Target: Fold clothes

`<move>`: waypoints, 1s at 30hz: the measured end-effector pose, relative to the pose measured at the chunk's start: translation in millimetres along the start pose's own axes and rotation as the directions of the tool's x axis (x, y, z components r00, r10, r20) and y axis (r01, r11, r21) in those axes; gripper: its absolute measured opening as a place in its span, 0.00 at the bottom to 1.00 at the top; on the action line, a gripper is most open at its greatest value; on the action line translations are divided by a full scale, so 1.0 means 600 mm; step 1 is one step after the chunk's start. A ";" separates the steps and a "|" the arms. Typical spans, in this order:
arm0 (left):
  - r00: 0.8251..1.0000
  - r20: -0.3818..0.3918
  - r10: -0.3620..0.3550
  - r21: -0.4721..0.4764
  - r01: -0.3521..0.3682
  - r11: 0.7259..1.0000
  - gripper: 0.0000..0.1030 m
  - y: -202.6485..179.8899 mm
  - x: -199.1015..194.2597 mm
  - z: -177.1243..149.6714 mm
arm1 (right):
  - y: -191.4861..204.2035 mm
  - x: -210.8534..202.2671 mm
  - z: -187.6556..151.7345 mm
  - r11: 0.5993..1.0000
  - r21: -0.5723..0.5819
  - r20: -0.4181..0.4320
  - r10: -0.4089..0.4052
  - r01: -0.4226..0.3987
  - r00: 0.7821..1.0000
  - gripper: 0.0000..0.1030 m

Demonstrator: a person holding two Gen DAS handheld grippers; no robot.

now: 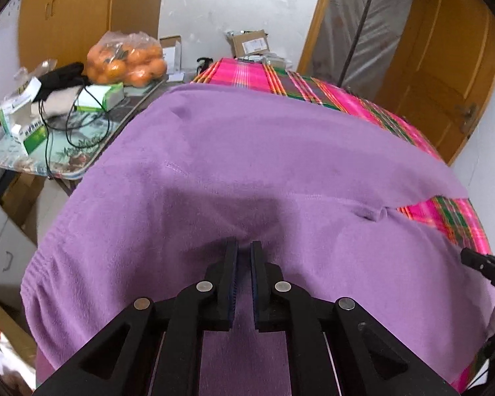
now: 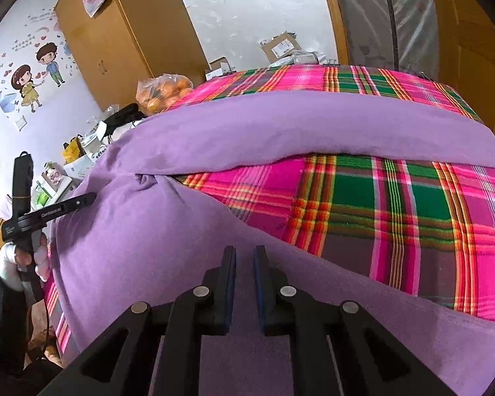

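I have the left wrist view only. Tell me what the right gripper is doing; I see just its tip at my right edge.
Observer: The right gripper sits low over the purple garment, jaws nearly together. I cannot tell whether they pinch cloth.
Operator: Report what lies ahead of it.
Observer: A wide wedge of plaid cloth lies bare between two purple sections that meet at the left.
Operator: Now describe my left gripper from that side.
Observer: The left gripper reaches in over the garment's left edge, and a hand holds its handle just off the cloth.
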State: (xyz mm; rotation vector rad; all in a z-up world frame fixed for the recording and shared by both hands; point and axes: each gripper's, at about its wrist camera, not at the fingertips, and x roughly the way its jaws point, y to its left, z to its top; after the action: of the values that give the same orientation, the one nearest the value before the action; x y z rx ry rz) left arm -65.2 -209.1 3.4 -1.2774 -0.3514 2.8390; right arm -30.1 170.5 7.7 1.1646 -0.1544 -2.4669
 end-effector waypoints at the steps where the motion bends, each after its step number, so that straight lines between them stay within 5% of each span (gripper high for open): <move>1: 1.000 -0.002 -0.004 -0.007 0.004 1.000 0.07 0.003 0.000 0.002 | 0.003 0.000 0.004 1.000 -0.006 0.005 0.008 -0.008 1.000 0.10; 8: 0.999 0.017 0.033 -0.074 -0.032 0.997 0.07 0.052 -0.010 0.006 | 0.080 0.023 0.056 0.985 -0.144 0.016 0.101 -0.098 0.995 0.11; 13: 0.999 0.029 0.046 -0.093 -0.043 0.995 0.07 0.069 -0.014 0.016 | 0.177 0.072 0.108 0.929 -0.329 -0.025 0.172 -0.171 0.985 0.34; 22: 0.996 0.049 0.071 -0.129 -0.064 0.990 0.07 0.091 -0.038 -0.013 | 0.290 0.217 0.155 0.831 -0.541 -0.096 0.091 -0.129 0.991 0.33; 25: 0.995 0.058 0.079 -0.138 -0.070 0.988 0.07 0.098 -0.047 -0.021 | 0.277 0.257 0.162 0.837 -0.531 -0.122 0.075 -0.129 0.990 0.27; 30: 0.993 0.073 0.092 -0.153 -0.080 0.985 0.07 0.109 -0.063 -0.033 | 0.223 0.257 0.186 0.919 -0.375 -0.133 0.076 -0.121 0.988 0.25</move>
State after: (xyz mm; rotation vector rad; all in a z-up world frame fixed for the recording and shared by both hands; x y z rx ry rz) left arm -19.9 -272.6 5.1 -1.2333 -0.5334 2.9932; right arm -161.1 -21.9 5.1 1.0920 0.2853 -2.2013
